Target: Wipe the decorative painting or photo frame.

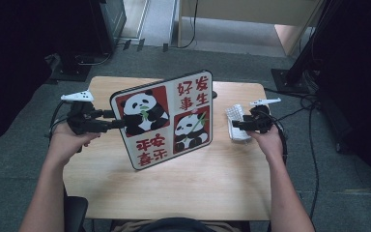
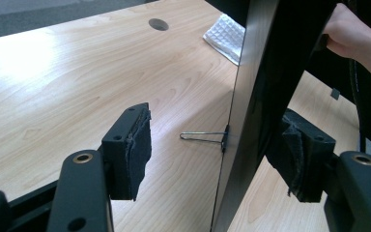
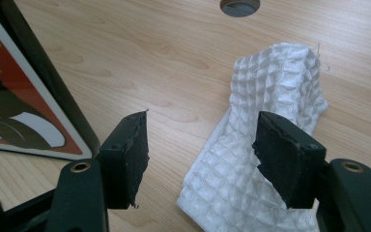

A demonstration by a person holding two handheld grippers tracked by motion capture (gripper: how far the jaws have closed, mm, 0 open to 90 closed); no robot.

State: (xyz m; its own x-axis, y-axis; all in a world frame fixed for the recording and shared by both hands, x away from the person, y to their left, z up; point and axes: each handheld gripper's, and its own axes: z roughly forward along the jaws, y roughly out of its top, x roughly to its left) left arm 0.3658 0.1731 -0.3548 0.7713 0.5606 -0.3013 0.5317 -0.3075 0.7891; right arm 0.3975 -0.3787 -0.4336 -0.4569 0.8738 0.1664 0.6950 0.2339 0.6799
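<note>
Upright on the pale wooden surface point(image 1: 212, 179) stands a glossy panda picture board point(image 1: 166, 118) (black-edged, propped by a thin wire stand). Spread around its edge, untouching, the left hand-held gripper point(image 1: 116, 119) could tip it. The right hand-held gripper point(image 3: 200, 154) hovers spread above a white waffle-weave cloth point(image 3: 265, 145).

Light wooden table point(image 1: 183, 183) — a panda picture board point(image 1: 166, 121) stands on it; white waffle cloth point(image 1: 236, 123) beside.
</note>
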